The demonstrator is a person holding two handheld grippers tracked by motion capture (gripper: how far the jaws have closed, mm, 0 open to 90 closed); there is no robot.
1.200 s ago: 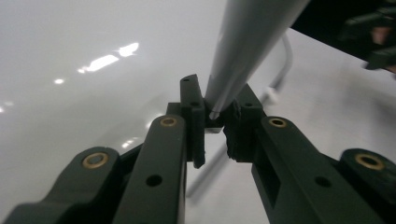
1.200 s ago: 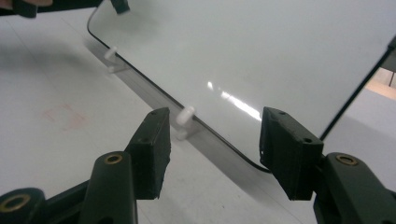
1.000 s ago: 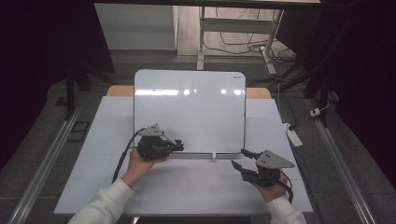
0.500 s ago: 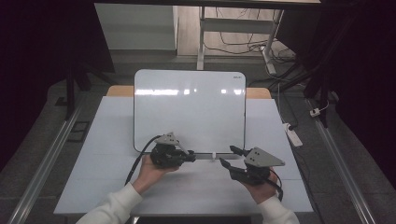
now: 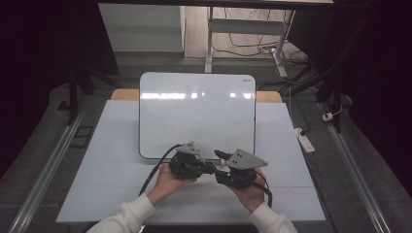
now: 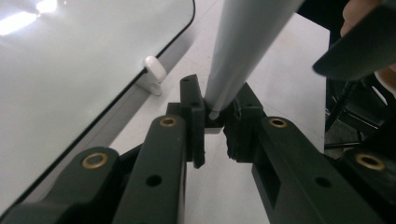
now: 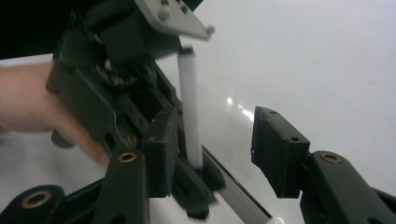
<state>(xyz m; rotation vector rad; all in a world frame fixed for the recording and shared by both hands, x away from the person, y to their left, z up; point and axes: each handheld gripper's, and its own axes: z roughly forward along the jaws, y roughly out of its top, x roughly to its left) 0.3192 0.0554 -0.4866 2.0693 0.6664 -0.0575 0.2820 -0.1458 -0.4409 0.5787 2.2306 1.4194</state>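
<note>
L gripper [image 6: 214,126] clamps slim white plastic marker [image 6: 243,46] w/ jaws shut, presenting it; R gripper [image 7: 210,154] jaws wide, empty, prob. to take it over glossy white rectangular whiteboard [image 5: 197,111].

Dim room: grey floor [image 5: 53,121], cables [image 5: 248,46] beyond the table, white power strip [image 5: 304,140] at right.

Both grippers [image 5: 210,167] now closer together.

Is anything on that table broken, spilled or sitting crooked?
Nothing stands out. The whiteboard lies flat and square on the table, its surface blank, with no spill or damage visible. The left gripper is closed on a white marker; the right gripper is open beside it.
</note>
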